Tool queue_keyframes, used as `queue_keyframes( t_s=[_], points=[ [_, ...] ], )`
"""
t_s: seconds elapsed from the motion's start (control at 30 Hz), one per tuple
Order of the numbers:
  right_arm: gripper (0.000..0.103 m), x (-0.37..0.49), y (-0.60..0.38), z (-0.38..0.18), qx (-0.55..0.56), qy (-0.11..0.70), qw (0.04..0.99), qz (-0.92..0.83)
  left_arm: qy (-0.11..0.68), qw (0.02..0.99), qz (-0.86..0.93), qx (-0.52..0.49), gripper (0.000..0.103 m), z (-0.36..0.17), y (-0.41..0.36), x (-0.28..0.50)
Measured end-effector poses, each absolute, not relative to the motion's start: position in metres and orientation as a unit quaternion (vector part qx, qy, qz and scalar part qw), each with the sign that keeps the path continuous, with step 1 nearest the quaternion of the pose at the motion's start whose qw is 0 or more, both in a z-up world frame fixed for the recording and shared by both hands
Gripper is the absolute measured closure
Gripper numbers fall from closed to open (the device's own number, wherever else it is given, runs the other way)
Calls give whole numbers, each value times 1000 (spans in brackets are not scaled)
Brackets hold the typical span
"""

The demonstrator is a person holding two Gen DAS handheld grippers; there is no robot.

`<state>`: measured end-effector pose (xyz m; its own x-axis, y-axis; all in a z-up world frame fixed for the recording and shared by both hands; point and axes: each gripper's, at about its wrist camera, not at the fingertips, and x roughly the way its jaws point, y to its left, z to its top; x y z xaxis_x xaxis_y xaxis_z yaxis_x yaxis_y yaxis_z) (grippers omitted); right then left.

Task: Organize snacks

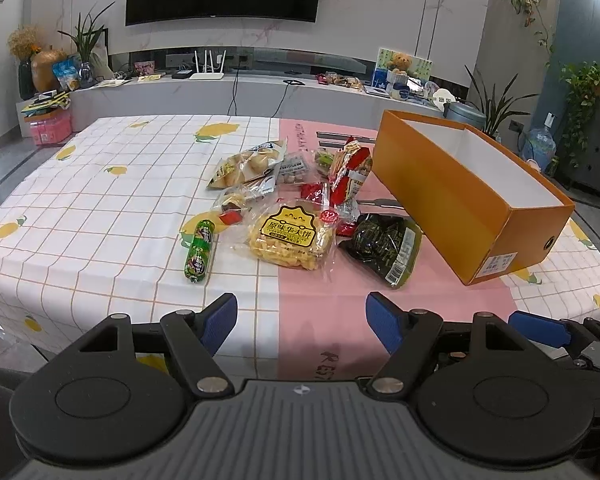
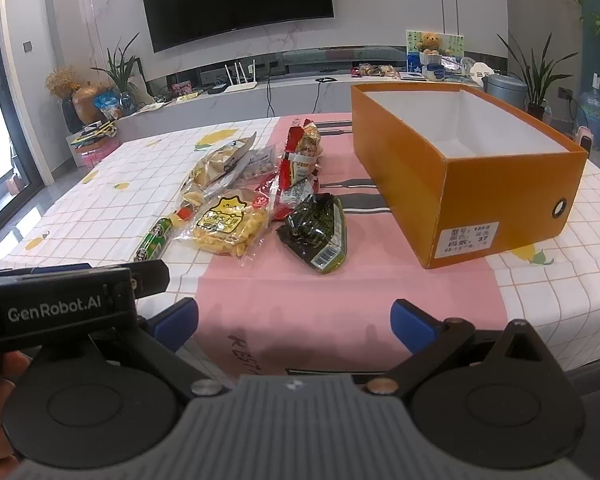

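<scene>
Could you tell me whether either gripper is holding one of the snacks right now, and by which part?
Nothing is held. The left gripper and right gripper are both open above the tablecloth, short of the snack pile.

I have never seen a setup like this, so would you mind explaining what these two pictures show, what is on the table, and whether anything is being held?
There is no robot here: a person holds a two-finger gripper in each hand, and each gripper carries a wide-angle camera that looks out along its blue-padded fingers. One picture is from the left gripper, the other from the right gripper. Both stand open above the near edge of the tablecloth and hold nothing.

On the cloth lies a heap of snacks: a green sausage stick, a yellow waffle-biscuit pack, a dark green packet, a red-and-white pack and a bag of small buns. To the right stands an open orange shoebox, with nothing visible inside.
</scene>
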<state>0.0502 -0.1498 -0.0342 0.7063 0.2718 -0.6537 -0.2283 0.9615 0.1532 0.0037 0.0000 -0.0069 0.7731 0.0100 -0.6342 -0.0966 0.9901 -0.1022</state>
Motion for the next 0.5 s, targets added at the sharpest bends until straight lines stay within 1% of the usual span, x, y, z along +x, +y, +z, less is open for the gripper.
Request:
queue_keyframes(
  t_s=[0.5],
  points=[
    [3, 50, -150, -35, 29, 363, 922, 135, 341, 937, 29, -64, 17, -9, -1, 4]
  ],
)
